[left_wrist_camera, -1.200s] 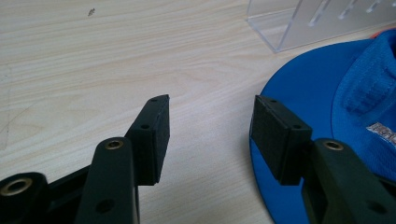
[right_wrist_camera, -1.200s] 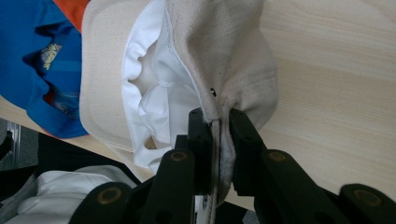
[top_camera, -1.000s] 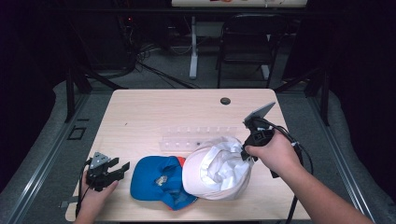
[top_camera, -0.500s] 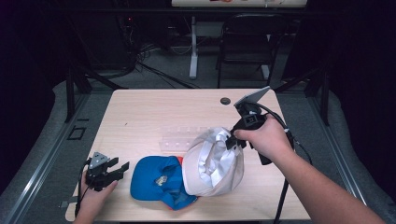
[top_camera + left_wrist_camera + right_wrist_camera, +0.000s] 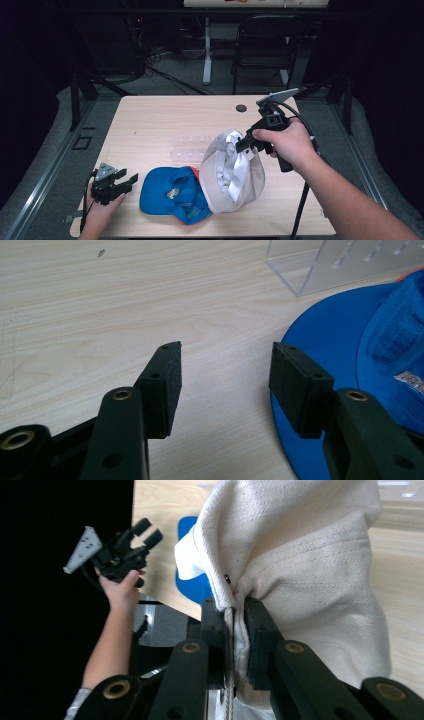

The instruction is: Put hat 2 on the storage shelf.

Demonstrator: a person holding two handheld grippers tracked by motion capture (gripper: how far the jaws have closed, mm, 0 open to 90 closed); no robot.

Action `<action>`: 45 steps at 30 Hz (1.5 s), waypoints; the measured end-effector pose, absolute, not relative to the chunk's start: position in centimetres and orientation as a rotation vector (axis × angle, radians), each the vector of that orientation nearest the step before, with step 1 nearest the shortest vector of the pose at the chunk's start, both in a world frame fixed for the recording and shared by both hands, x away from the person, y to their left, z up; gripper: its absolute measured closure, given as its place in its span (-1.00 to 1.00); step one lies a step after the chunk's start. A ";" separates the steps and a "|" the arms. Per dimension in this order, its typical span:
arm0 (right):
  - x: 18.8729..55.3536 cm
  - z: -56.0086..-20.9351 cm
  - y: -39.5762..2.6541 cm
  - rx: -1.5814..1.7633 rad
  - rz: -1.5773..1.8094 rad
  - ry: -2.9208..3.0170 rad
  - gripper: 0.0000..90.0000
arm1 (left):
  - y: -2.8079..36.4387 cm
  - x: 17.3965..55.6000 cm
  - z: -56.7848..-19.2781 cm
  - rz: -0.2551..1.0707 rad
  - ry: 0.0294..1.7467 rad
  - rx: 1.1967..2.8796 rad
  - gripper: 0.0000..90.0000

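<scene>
Right gripper (image 5: 243, 145) jaws clamped on white cap (image 5: 231, 172) edge; cap lifted higher than before, hanging upright, lower edge by blue cap (image 5: 172, 194). Left gripper (image 5: 131, 181) jaws apart, empty, unmoved at table (image 5: 165, 120) corner.

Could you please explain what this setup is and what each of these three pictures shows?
A person sits at a light wooden table, holding a two-jaw hand tool in each hand. One camera looks down from above; the other two ride on the tools and look along their black jaws. The right gripper has its jaws shut on the edge of a cream fabric cap, lifting it partly off the table; its own view shows the fabric pinched. The left gripper rests open and empty beside a blue fabric cap. A clear plastic rack lies behind the caps.
</scene>
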State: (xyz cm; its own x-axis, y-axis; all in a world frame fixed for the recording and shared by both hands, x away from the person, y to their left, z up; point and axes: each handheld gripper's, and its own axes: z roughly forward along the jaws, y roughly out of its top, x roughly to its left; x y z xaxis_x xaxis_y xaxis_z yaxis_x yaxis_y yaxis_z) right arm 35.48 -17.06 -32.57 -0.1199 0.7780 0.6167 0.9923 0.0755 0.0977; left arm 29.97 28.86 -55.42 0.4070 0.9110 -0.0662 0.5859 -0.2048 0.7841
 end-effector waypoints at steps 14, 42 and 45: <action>35.2 -31.2 -20.2 -1.740 -0.892 -1.778 0.81 | 28.7 29.9 -55.4 0.542 1.281 1.917 0.05; 39.2 -29.1 -20.4 -1.669 -1.229 -1.501 0.80 | 28.7 30.0 -55.4 0.541 1.279 1.912 0.05; 39.7 -28.9 -20.0 -1.664 -1.240 -1.495 0.81 | 28.7 30.0 -55.4 0.542 1.273 1.907 0.05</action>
